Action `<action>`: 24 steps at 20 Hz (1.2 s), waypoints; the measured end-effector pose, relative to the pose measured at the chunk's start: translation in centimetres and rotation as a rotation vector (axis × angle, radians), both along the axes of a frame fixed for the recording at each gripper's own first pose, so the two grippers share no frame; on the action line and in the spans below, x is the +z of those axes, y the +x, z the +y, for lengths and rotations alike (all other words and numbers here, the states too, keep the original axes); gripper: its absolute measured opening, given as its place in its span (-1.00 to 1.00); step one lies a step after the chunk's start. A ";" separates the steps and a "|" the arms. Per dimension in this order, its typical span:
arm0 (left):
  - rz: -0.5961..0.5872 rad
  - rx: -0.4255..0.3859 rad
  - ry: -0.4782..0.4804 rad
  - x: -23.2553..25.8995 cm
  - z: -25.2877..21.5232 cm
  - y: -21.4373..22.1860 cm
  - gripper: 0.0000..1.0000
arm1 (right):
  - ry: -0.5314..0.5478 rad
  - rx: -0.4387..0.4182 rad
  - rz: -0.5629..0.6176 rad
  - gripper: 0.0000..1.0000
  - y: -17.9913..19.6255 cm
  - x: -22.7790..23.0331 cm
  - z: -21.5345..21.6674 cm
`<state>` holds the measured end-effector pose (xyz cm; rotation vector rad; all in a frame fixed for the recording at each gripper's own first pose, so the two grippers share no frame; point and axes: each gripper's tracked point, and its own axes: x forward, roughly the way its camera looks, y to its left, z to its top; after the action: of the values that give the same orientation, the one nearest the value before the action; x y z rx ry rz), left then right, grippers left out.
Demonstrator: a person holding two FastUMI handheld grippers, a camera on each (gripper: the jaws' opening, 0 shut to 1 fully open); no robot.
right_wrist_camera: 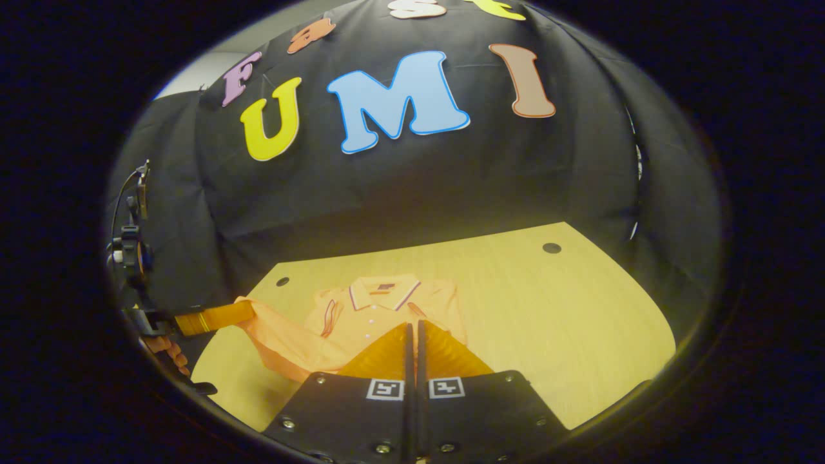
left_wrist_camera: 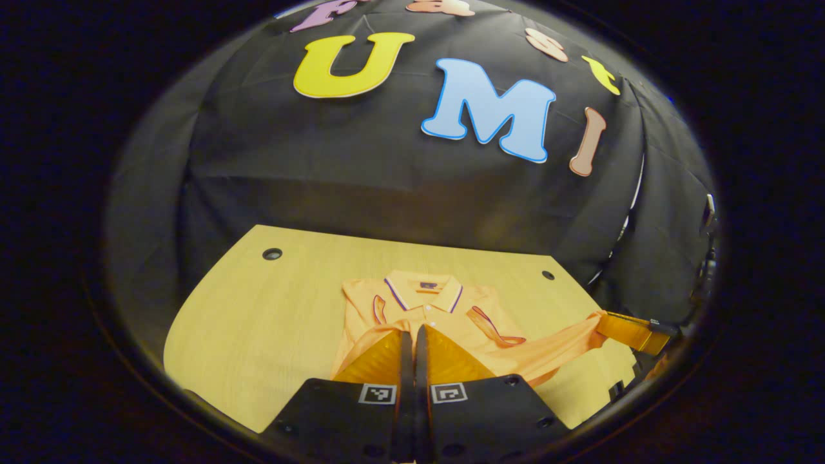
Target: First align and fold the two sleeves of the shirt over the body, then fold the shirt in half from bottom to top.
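Claws: left claw and right claw are both clenched, each pinching a stretched bit of cloth at the near end

Shirt: orange shirt lies on the counter dead ahead of both claws, and the sleeves look folded over the body

Axis: hem near, collar far, so I'd guess the fold goes straight away from the claws

Nearer claw: pretty even

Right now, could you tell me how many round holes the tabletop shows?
2: one hole near the table's far left corner, one hole near its far right corner, both beyond the shirt. Nearer ones may be hidden.
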<state>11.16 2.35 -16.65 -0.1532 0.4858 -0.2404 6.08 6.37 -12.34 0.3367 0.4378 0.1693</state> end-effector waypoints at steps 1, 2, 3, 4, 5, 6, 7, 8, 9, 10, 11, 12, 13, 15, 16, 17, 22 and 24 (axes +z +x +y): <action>-0.004 -0.008 0.000 0.1 0.0 0.9 -0.89 | -0.003 -0.010 -0.001 -1.00 1.1 0.2 -0.2; -0.007 -0.013 -0.001 0.2 0.1 1.9 -0.89 | -0.011 -0.018 0.000 -1.00 2.0 0.2 -0.2; -0.008 -0.018 -0.002 0.1 0.1 2.8 -0.89 | -0.018 -0.025 0.000 -1.00 2.9 0.4 -0.3; -0.009 -0.020 -0.005 0.2 0.3 3.8 -0.87 | -0.027 -0.033 0.001 -1.00 3.8 0.5 -0.3; -0.008 -0.023 -0.011 0.2 0.4 4.9 -0.89 | -0.035 -0.041 0.001 -1.00 4.6 0.5 -0.4; -0.009 -0.025 -0.019 0.2 0.6 6.0 -0.89 | -0.044 -0.047 0.004 -1.00 5.6 0.5 -0.4; -0.011 -0.027 -0.025 0.1 0.8 7.1 -0.89 | -0.055 -0.056 0.006 -1.00 6.7 0.6 -0.3; -0.012 -0.029 -0.028 -0.1 1.0 8.1 -0.89 | -0.066 -0.066 0.009 -1.00 7.8 0.7 -0.3; -0.015 -0.029 -0.030 -0.4 1.4 9.2 -0.89 | -0.072 -0.076 0.011 -1.00 8.8 0.7 -0.2; -0.020 -0.034 -0.036 -0.6 1.7 10.3 -0.89 | -0.077 -0.090 0.016 -1.00 9.8 0.6 -0.1; -0.025 -0.036 -0.037 -1.0 2.0 11.5 -0.89 | -0.082 -0.104 0.021 -1.00 10.8 0.5 -0.1; -0.030 -0.041 -0.035 -1.3 2.3 12.6 -0.89 | -0.088 -0.116 0.027 -1.00 11.8 0.3 0.1; -0.039 -0.045 -0.029 -1.6 2.6 13.7 -0.89 | -0.094 -0.126 0.033 -1.00 12.6 0.1 0.3; -0.057 -0.056 -0.015 -2.1 3.2 15.7 -0.89 | -0.106 -0.138 0.041 -1.00 14.5 -0.4 0.8; -0.063 -0.059 -0.012 -2.3 3.5 16.5 -0.88 | -0.111 -0.140 0.042 -1.00 15.3 -0.4 1.0; -0.068 -0.059 -0.010 -2.4 3.6 17.4 -0.88 | -0.117 -0.140 0.046 -1.00 15.9 -0.7 1.4; -0.110 -0.041 0.003 -3.2 3.7 20.9 -0.89 | -0.165 -0.146 0.049 -1.00 19.4 -1.9 2.0; -0.119 -0.036 0.010 -3.8 3.3 22.1 -0.89 | -0.185 -0.149 0.066 -0.92 20.4 -3.3 1.9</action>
<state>33.22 5.61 -20.46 -0.1201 0.3712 -0.2804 26.50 8.25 -15.60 0.1921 0.4882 -0.0279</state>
